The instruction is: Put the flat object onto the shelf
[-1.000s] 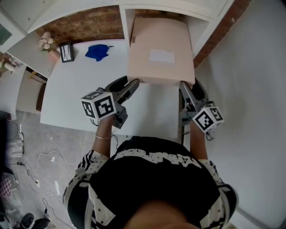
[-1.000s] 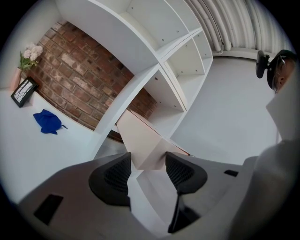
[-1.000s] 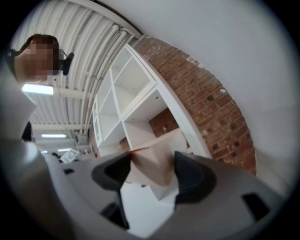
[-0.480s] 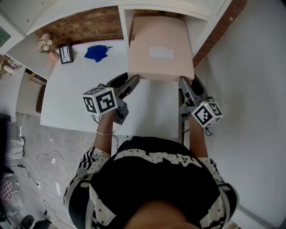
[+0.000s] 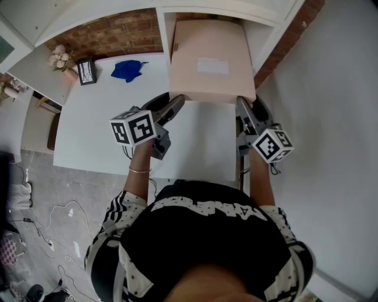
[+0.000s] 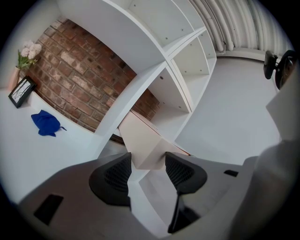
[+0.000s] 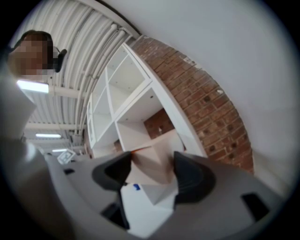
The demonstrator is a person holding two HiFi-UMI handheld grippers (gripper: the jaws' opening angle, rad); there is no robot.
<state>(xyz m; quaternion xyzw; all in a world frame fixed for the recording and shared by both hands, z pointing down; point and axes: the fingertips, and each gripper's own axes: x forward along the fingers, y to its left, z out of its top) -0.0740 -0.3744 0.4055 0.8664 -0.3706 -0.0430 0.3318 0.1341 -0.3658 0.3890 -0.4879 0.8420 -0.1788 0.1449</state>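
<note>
A white table (image 5: 100,124) meets a brick wall (image 5: 118,35). The left gripper (image 6: 146,169) and right gripper (image 7: 151,171) clamp the flat box (image 5: 211,59) by its near corners, its far edge inside the shelf bay (image 5: 166,29).

**Change record: flat box carried further into the shelf**

- Flat box (image 5: 209,76): in the head view it has shifted a little up the frame since a second ago, deeper into the opening of the shelf (image 5: 236,9). Its near edge now lies closer to the shelf, and more of the white table (image 5: 201,141) is uncovered below it.
- White label (image 5: 212,66) on the box's top face: carried the same way, toward the shelf.
- Left gripper (image 5: 177,104): advanced with the box's near left corner, and it sits higher in the frame than before.
- Right gripper (image 5: 241,104): advanced likewise with the near right corner.
</note>
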